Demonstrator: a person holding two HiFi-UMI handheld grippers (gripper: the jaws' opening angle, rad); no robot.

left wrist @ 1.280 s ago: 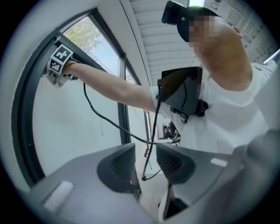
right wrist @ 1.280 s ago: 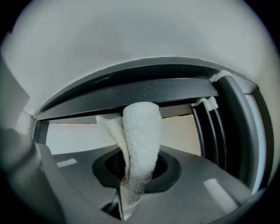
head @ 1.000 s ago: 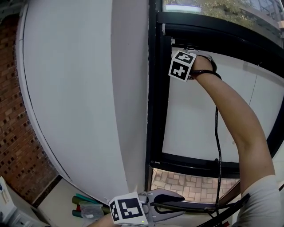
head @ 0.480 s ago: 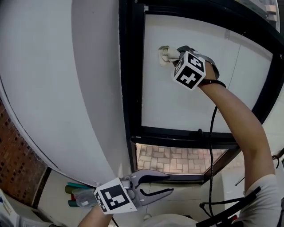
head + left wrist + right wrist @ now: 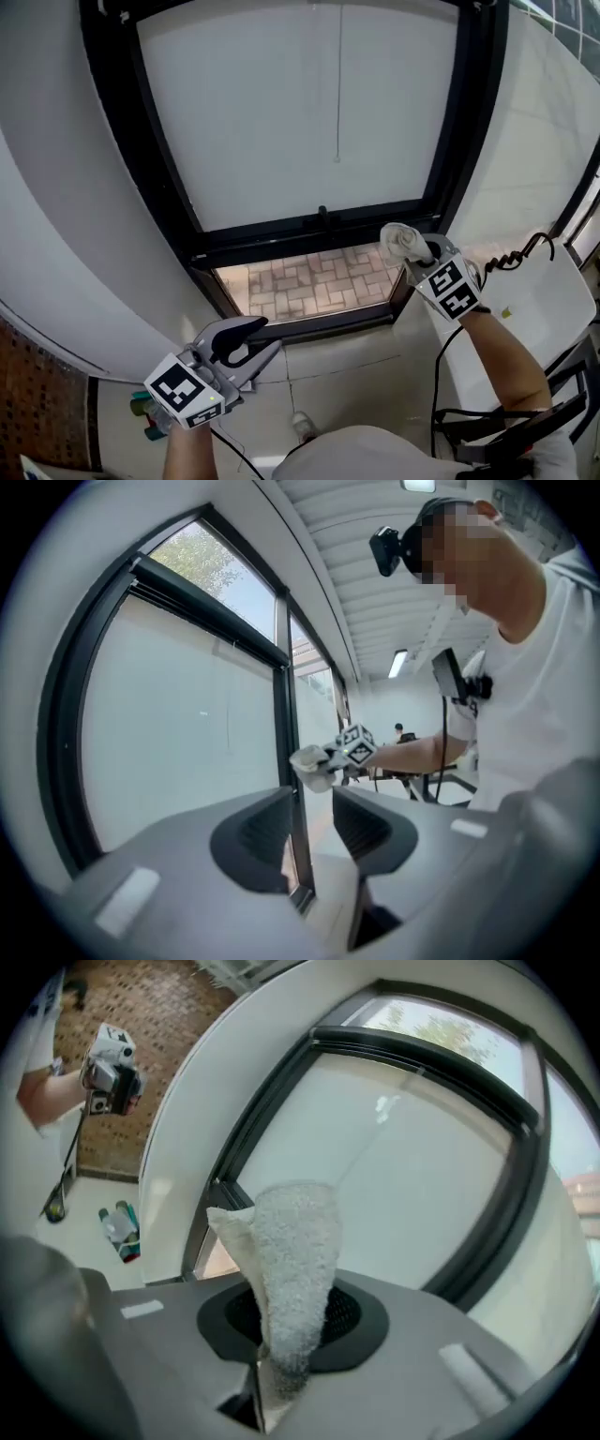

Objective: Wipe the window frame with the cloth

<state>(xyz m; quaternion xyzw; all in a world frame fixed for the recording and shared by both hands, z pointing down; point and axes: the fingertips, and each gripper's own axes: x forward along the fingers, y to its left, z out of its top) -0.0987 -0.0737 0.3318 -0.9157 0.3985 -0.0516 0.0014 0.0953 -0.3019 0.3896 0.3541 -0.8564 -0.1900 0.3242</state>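
Right claw point(image 5: 413, 251) with cloth point(image 5: 396, 238) down from window frame point(image 5: 309, 228) top to bottom.

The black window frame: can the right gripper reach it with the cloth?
Probably yes. The right gripper holds the cloth up near the window frame's lower right corner, and nothing seems to stand between them.

White terry cloth point(image 5: 398, 239), bunched and upright, pinched in the right tongs point(image 5: 414, 255) — near the lower right corner of the black window frame point(image 5: 309, 228)
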